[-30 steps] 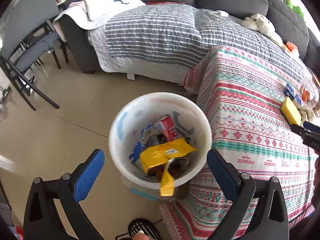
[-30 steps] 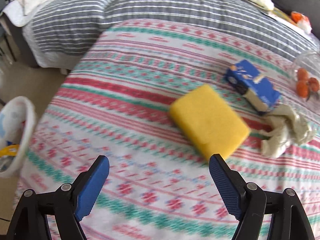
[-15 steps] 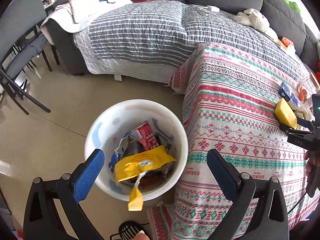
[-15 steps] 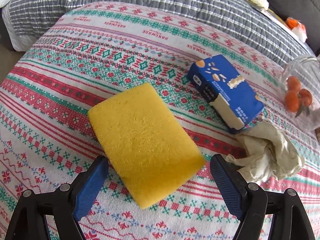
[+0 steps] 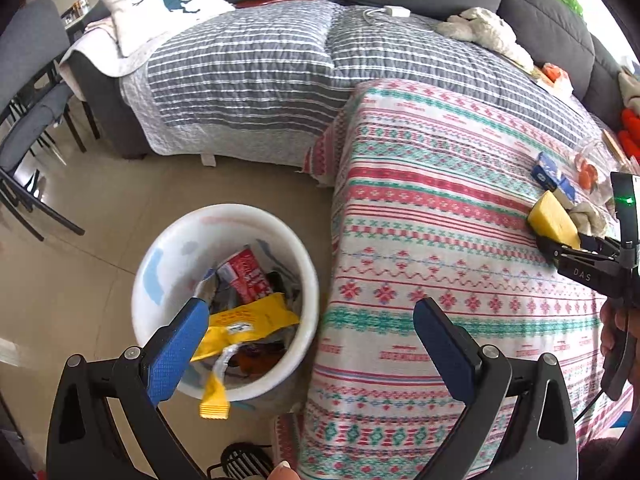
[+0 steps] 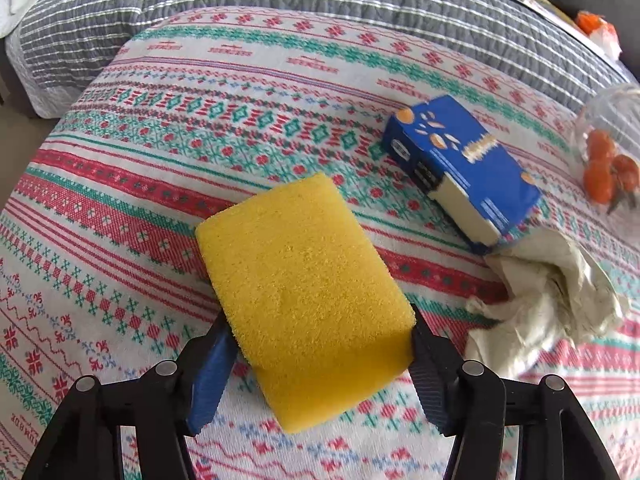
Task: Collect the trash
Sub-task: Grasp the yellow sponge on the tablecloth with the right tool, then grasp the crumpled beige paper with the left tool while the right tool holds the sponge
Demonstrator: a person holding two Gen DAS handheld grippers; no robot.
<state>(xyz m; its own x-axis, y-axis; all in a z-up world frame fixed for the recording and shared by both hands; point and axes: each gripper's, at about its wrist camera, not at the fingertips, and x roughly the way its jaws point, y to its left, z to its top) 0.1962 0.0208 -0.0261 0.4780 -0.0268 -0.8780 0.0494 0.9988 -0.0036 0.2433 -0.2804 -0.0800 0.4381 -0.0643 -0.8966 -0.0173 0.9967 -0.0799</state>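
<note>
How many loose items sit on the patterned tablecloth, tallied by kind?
Yellow sponge, between the right gripper fingers: 1
Blue carton: 1
Crumpled paper: 1
Clear bag of oranges: 1
Total: 4

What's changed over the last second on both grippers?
The right gripper moved forward over the table and closed its fingers on the yellow sponge. The left gripper drifted right of the trash bin, remaining open. Blue box and crumpled paper stayed put.
</note>
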